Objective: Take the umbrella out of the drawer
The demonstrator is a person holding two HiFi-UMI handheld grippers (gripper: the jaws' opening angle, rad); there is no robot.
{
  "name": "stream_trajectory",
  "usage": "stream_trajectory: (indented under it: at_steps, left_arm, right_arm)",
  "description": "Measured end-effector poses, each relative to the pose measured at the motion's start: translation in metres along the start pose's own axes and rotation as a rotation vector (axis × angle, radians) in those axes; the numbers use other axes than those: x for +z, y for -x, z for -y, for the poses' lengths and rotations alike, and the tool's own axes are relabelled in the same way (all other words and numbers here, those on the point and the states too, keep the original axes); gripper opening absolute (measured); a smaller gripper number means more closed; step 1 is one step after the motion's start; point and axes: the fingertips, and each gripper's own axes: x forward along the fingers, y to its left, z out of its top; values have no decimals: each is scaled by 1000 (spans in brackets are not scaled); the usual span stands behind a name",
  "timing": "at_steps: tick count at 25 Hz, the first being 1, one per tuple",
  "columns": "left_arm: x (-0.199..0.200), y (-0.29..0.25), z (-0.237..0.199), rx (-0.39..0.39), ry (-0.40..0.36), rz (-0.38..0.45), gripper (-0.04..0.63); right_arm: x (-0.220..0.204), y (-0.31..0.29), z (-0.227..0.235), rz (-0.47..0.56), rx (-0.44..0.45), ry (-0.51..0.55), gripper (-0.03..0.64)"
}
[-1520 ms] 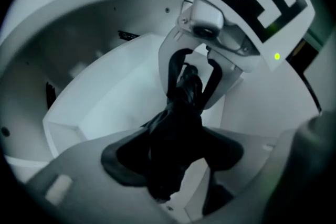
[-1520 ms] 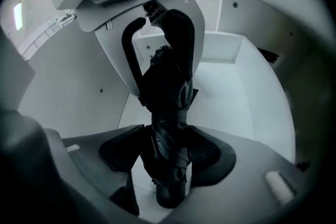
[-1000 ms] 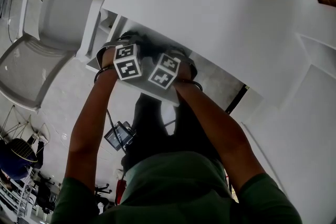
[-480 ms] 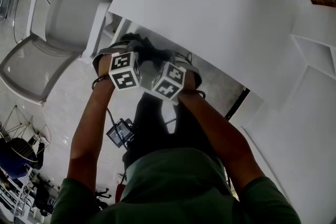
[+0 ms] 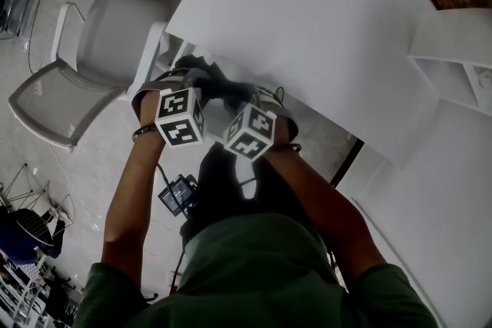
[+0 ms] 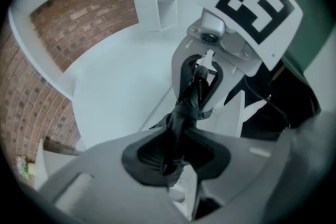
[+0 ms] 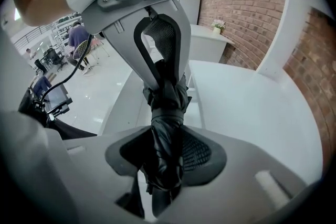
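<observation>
A folded black umbrella [image 5: 221,83] hangs level between my two grippers, just off the white desk's near edge. My left gripper [image 5: 189,77] has one end of it between its pads, and its jaws are closing on that slim end [image 6: 178,128]. My right gripper [image 5: 255,94] is shut on the thicker, strapped bundle of fabric [image 7: 166,128]. In the left gripper view the right gripper [image 6: 202,75] faces me from the umbrella's far end. The right gripper view shows the left gripper [image 7: 160,50] facing the other way along the umbrella.
The white desk top [image 5: 307,19] fills the space ahead. A white chair [image 5: 100,34] stands at the left, with the white drawer's side [image 5: 150,50] between it and the grippers. White shelving [image 5: 453,57] is at the right, against a brick wall [image 7: 247,2].
Both grippers have come up together with the umbrella held between them, away from the drawer and closer to the head camera.
</observation>
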Motion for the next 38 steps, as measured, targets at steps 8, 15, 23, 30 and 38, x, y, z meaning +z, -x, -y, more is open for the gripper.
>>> stream_trajectory:
  at_steps: [8, 15, 23, 30, 38]
  left_arm:
    - [37, 55, -3, 91, -37, 9, 66]
    - [82, 86, -16, 189, -94, 31, 48]
    - [152, 92, -42, 253, -162, 92, 43]
    - [217, 73, -63, 276, -214, 142, 41]
    - [276, 18, -77, 243, -232, 166, 41]
  right_arm:
    - [17, 61, 7, 60, -67, 7, 169]
    - [18, 112, 33, 96, -165, 21, 167]
    - [-8, 159, 82, 101, -286, 8, 167]
    - [-52, 190, 132, 71, -372, 21, 167]
    - [-119, 190, 178, 29, -396, 8, 167]
